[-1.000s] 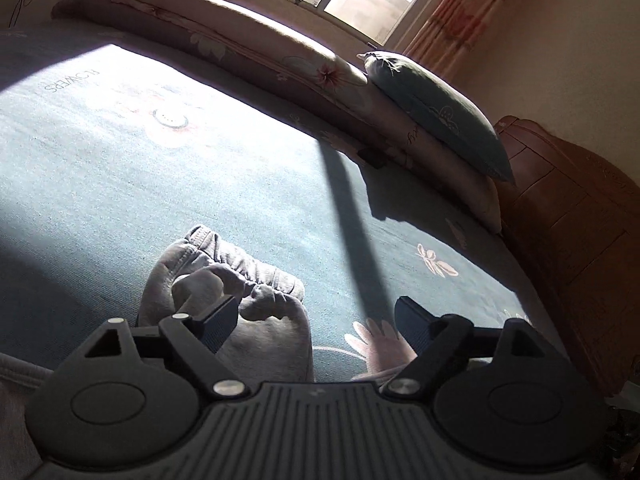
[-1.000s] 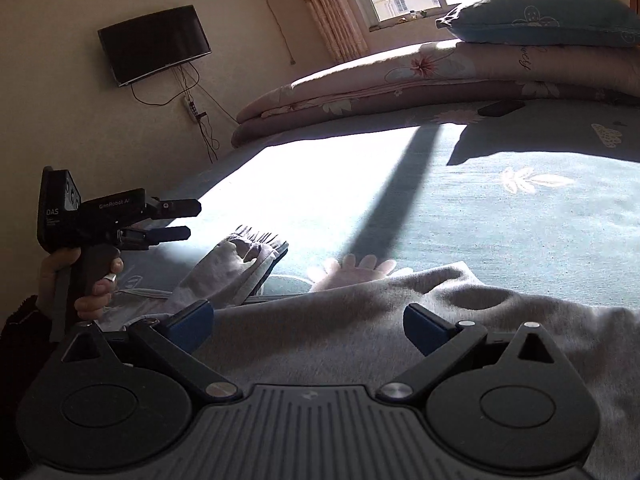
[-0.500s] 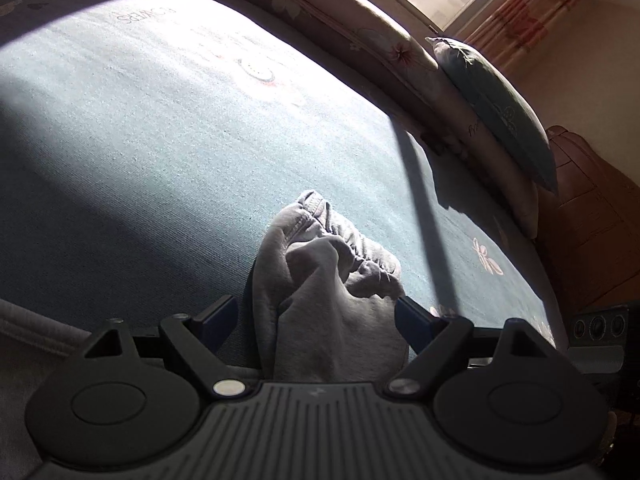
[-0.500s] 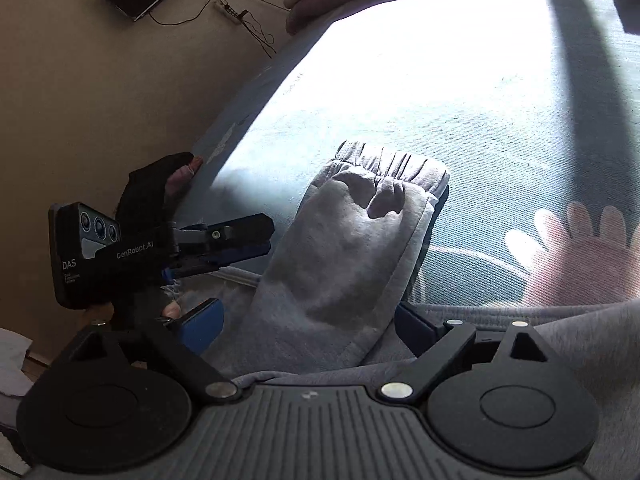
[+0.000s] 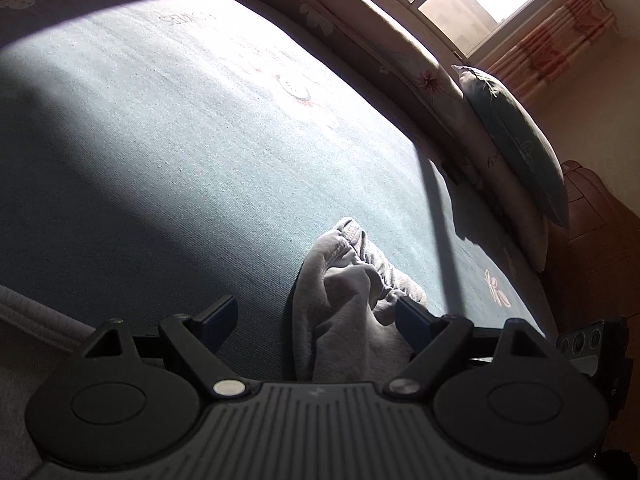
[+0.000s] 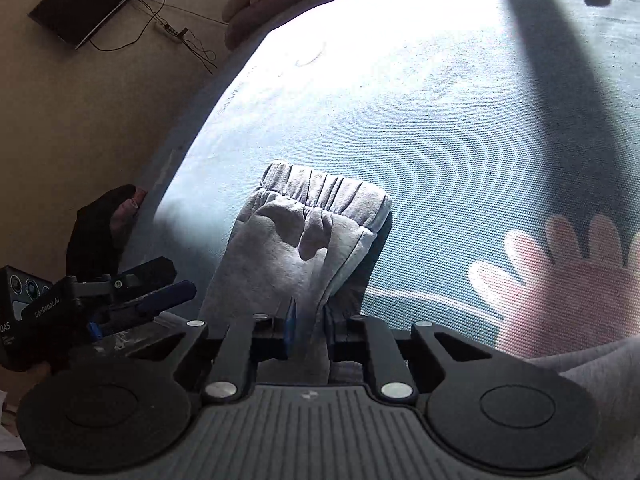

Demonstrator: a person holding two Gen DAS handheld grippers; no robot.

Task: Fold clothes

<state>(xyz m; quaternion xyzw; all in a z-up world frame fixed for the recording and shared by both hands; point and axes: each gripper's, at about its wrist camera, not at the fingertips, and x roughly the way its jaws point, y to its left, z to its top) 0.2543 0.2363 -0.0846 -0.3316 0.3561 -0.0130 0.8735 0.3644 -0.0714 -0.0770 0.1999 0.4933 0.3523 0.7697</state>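
Note:
A grey sweat garment lies on the teal bed cover; its leg with a ribbed, elastic cuff [image 6: 320, 188] stretches away from me. My right gripper [image 6: 308, 330] is shut on the grey leg [image 6: 288, 256], pinching the cloth low in the right wrist view. In the left wrist view the same grey leg [image 5: 344, 304] lies bunched between the wide-apart fingers of my left gripper [image 5: 316, 316], which is open and holds nothing. The left gripper [image 6: 160, 296] also shows at the left of the right wrist view, in a dark-gloved hand [image 6: 100, 236].
The teal bed cover [image 5: 180, 140] has flower prints and a sunlit patch. Folded quilts [image 5: 400, 52] and a pillow [image 5: 516, 140] line the far side under a window. A wooden headboard [image 5: 592, 240] stands right. A wall-mounted TV [image 6: 96, 0] hangs beyond the bed's left edge.
My right gripper tilted down over the grey leg and has shut on it. My left gripper moved sideways, so the leg now lies between its open fingers.

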